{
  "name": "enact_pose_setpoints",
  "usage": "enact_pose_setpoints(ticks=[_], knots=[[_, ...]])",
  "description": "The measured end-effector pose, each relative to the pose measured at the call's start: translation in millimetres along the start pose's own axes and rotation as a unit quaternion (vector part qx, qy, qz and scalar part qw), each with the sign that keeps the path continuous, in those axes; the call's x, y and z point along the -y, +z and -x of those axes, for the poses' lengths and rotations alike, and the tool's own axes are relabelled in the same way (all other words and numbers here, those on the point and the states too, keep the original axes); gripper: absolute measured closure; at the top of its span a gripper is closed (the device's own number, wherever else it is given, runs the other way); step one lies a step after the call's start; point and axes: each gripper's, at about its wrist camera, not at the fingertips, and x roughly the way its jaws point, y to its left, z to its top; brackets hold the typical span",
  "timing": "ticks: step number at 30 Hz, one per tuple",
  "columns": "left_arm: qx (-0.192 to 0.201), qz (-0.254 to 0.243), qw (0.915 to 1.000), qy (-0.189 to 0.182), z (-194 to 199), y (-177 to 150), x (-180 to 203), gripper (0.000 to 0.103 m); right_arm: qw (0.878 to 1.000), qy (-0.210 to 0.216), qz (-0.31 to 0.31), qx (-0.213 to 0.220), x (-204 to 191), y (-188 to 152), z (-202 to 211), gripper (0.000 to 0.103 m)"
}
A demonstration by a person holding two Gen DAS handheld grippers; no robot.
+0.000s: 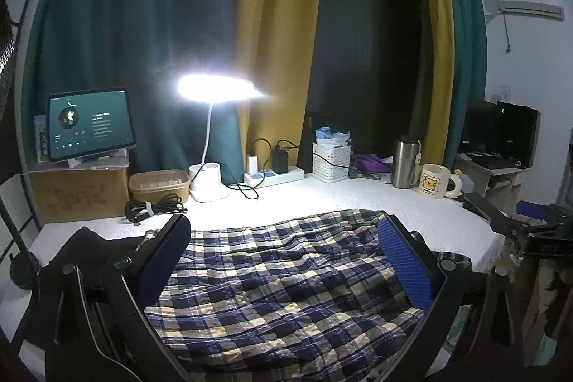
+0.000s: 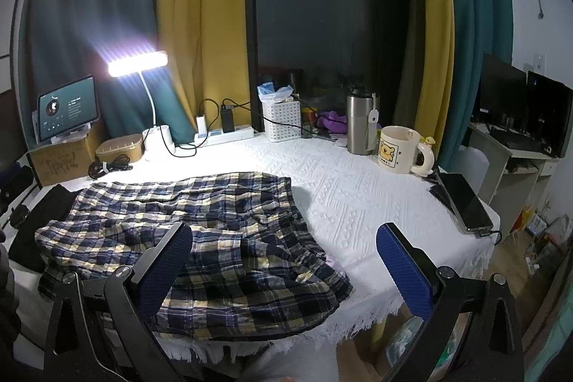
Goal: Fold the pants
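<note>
Both the left gripper (image 1: 284, 235) and right gripper (image 2: 284, 242) gape wide, empty, ribbed blue pads above the rumpled plaid pants (image 2: 200, 238) at the table's (image 2: 358, 203) front left edge. Only the right view shows the phone (image 2: 465, 203) at the right edge and the white cloth's fringe.

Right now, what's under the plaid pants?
The plaid pants lie on the white textured tablecloth, their near hem past the fringed edge. A dark garment shows at their left side; how far it runs beneath is covered. Both claws hover open.
</note>
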Motion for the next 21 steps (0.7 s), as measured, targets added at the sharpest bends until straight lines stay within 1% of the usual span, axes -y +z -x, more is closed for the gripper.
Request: enact_pose_setpoints(ticks=[21], knots=[[0.003, -0.001, 1.0000, 0.000, 1.6, -0.6, -0.8, 0.000, 1.000, -0.003, 0.009, 0.001, -4.2, 2.3, 1.7, 0.000]])
